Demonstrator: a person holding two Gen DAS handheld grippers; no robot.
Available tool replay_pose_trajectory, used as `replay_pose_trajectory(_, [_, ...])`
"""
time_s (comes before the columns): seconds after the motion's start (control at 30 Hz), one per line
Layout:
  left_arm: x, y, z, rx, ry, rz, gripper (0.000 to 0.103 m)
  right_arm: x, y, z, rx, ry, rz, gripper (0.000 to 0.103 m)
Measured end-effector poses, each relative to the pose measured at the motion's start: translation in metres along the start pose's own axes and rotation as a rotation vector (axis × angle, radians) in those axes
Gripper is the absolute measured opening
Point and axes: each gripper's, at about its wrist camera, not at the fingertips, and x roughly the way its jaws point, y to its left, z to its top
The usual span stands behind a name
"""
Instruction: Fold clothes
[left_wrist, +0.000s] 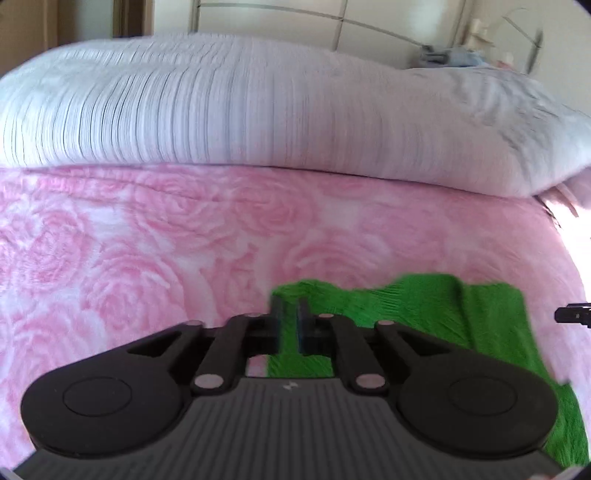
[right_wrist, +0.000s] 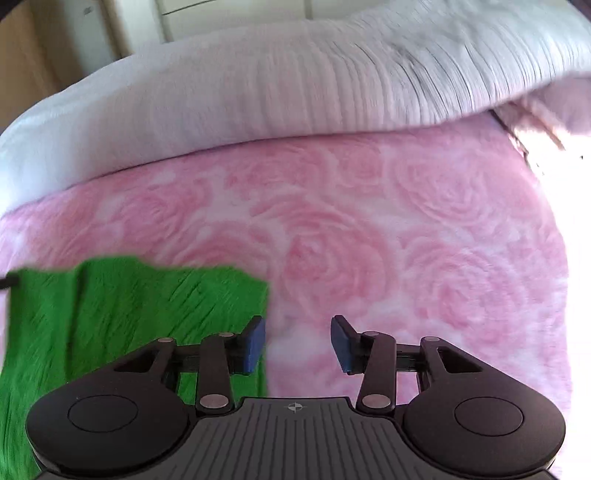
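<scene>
Left hand-held gripper: nearest the left wrist camera; its jaws stand narrow, with green cloth showing in the slim gap between them, so it appears to pinch the left edge of the garment.
Right hand-held gripper: nearest the right wrist camera; its blue pads stand wide apart and hold nothing, only pink bedding showing between them.
Green garment: lies flat on the bed, spread from the left hand-held gripper toward the right; in the right wrist view it sits to the left of that gripper, its right edge just beside the left pad.
Long axis: hard to tell, since both views crop the cloth; the far edge runs side to side across the bed.
Nearer hand: the left, already on the cloth; the right is just off the opposite edge.
Coming move, as a judgement: the right hand-held gripper needs a short shift to its left to take the near edge before any fold can be carried over.
Pink rose blanket: covers the bed under the garment.
White quilt: bunched along the far side, well apart from the cloth.
Blur: both views are smeared, so fine creases are unclear.
</scene>
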Motion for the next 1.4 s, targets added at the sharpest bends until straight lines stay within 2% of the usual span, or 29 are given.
replay_pose_trajectory(0.1, [-0.029,-0.025,-0.030,0.135,0.036,0.003,0.007,-0.023,0.021,-0.038,-0.104,0.036,0.027,0.043])
replay_pose_trajectory(0.23, [-0.053,-0.039,-0.089,0.142,0.150,-0.056,0.007,-0.042,0.047,-0.112,-0.232,0.102,0.004,0.043])
replay_pose_trajectory(0.3, [-0.073,-0.045,-0.128,0.165,0.220,-0.031,0.007,-0.053,0.052,-0.154,-0.265,0.144,-0.030,0.043])
replay_pose_trajectory(0.33, [-0.084,-0.048,-0.148,0.175,0.251,-0.019,0.007,-0.065,0.052,-0.174,-0.270,0.135,-0.041,0.043])
replay_pose_trajectory(0.37, [-0.103,-0.050,-0.165,0.179,0.241,-0.007,0.006,-0.081,0.050,-0.193,-0.271,0.124,-0.054,0.043])
replay_pose_trajectory(0.43, [-0.143,-0.051,-0.198,0.165,0.273,0.025,0.006,-0.108,0.044,-0.227,-0.259,0.175,-0.088,0.043])
replay_pose_trajectory(0.53, [-0.191,-0.043,-0.237,0.077,0.385,0.074,0.005,-0.142,0.026,-0.265,-0.172,0.272,-0.088,0.043])
replay_pose_trajectory(0.63, [-0.223,-0.038,-0.257,0.032,0.450,0.098,0.005,-0.157,0.012,-0.284,-0.064,0.392,-0.066,0.044])
replay_pose_trajectory(0.7, [-0.234,-0.034,-0.258,0.021,0.459,0.120,0.006,-0.168,0.007,-0.288,-0.040,0.387,-0.068,0.044])
replay_pose_trajectory(0.77, [-0.245,-0.026,-0.254,-0.073,0.429,0.117,0.006,-0.178,0.006,-0.286,-0.027,0.365,-0.059,0.044])
replay_pose_trajectory(0.87, [-0.253,-0.001,-0.253,-0.332,0.375,0.080,0.017,-0.190,0.006,-0.284,0.014,0.300,-0.022,0.044])
replay_pose_trajectory(0.93, [-0.255,0.012,-0.262,-0.475,0.363,0.082,0.019,-0.196,-0.001,-0.291,0.082,0.275,-0.015,0.044])
replay_pose_trajectory(1.0, [-0.255,0.025,-0.275,-0.604,0.367,0.033,0.024,-0.203,-0.012,-0.299,0.199,0.253,0.001,0.044])
replay_pose_trajectory(1.07, [-0.252,0.032,-0.289,-0.707,0.381,-0.014,0.025,-0.206,-0.026,-0.306,0.348,0.246,0.046,0.045])
replay_pose_trajectory(1.2, [-0.241,0.032,-0.308,-0.799,0.387,-0.088,0.027,-0.190,-0.044,-0.330,0.675,0.279,0.201,0.047])
replay_pose_trajectory(1.27, [-0.239,0.028,-0.312,-0.810,0.366,-0.112,0.026,-0.184,-0.039,-0.341,0.749,0.242,0.214,0.049])
replay_pose_trajectory(1.3, [-0.239,0.027,-0.311,-0.779,0.365,-0.112,0.015,-0.185,-0.034,-0.343,0.743,0.222,0.195,0.048])
replay_pose_trajectory(1.33, [-0.240,0.025,-0.310,-0.746,0.364,-0.112,0.004,-0.185,-0.028,-0.341,0.716,0.215,0.177,0.032])
replay_pose_trajectory(1.37, [-0.242,0.022,-0.307,-0.691,0.359,-0.120,0.005,-0.185,-0.022,-0.338,0.665,0.219,0.168,0.009])
replay_pose_trajectory(1.4, [-0.246,0.018,-0.302,-0.629,0.339,-0.124,0.005,-0.189,-0.015,-0.335,0.619,0.217,0.158,0.005])
